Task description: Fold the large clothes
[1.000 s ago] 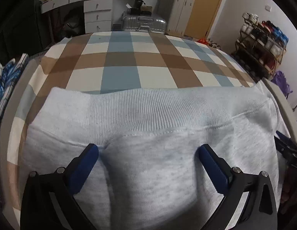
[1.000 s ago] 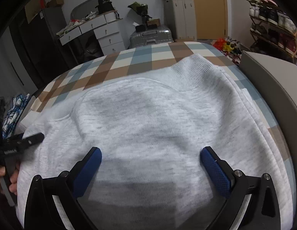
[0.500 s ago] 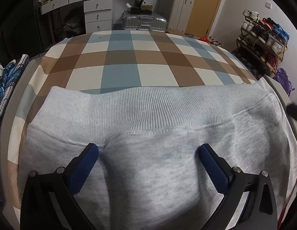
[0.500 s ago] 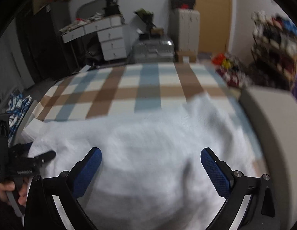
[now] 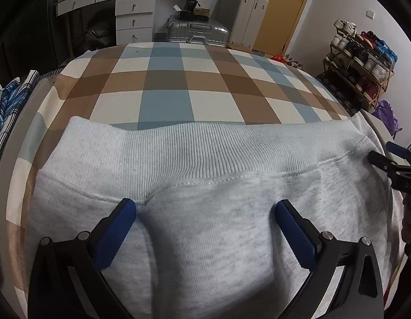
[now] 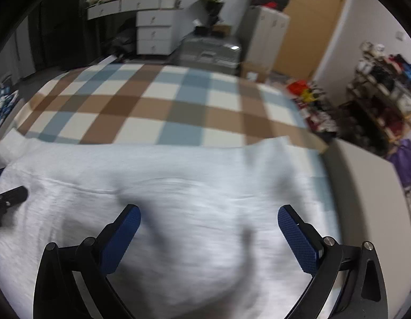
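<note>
A light grey sweatshirt (image 5: 210, 228) lies flat on the checked bed cover (image 5: 168, 85), its ribbed hem (image 5: 178, 154) across the far side. My left gripper (image 5: 205, 212) is open and empty just above the cloth behind the hem. My right gripper (image 6: 208, 218) is open and empty over the same sweatshirt (image 6: 178, 186), in a blurred view. The right gripper's tip (image 5: 391, 164) shows at the right edge of the left wrist view. The left gripper's tip (image 6: 11, 196) shows at the left edge of the right wrist view.
The bed's grey frame edge (image 6: 364, 186) runs along the right. A shoe rack (image 5: 364, 63) stands right of the bed. Suitcases (image 5: 197, 30) and white drawers (image 5: 133, 18) stand beyond the foot. Blue patterned cloth (image 5: 6, 106) lies at the left.
My right gripper has swung to the right over the sweatshirt and now faces the hem edge. My left gripper has barely moved. Both stay open.
</note>
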### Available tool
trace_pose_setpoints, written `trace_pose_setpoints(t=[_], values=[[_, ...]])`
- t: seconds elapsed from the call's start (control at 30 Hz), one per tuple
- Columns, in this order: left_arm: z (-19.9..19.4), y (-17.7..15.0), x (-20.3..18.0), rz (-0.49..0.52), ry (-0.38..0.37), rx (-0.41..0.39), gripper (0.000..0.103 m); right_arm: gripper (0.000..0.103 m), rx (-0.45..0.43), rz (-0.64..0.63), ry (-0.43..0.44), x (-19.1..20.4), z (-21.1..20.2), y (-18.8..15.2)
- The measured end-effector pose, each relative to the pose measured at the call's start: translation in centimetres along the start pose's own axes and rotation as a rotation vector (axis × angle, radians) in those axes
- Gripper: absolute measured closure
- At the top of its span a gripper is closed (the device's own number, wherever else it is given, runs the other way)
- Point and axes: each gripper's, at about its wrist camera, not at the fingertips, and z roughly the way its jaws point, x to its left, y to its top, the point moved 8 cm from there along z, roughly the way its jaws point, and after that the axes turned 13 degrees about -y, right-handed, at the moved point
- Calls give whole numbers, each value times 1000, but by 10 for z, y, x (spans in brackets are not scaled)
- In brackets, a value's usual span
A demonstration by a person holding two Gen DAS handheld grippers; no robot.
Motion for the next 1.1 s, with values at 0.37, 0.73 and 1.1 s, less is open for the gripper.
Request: trace_pose_setpoints(t=[0.37, 0.73, 1.1], values=[[-1, 0, -1, 2, -13, 1, 1, 0, 48, 120, 86, -5, -19, -26], [-20, -7, -2, 25, 16, 0, 1, 0, 37, 95, 227, 29, -47, -81], [-188, -161, 3, -128, -24, -250, 1, 0, -128, 134, 482, 42, -126, -109]])
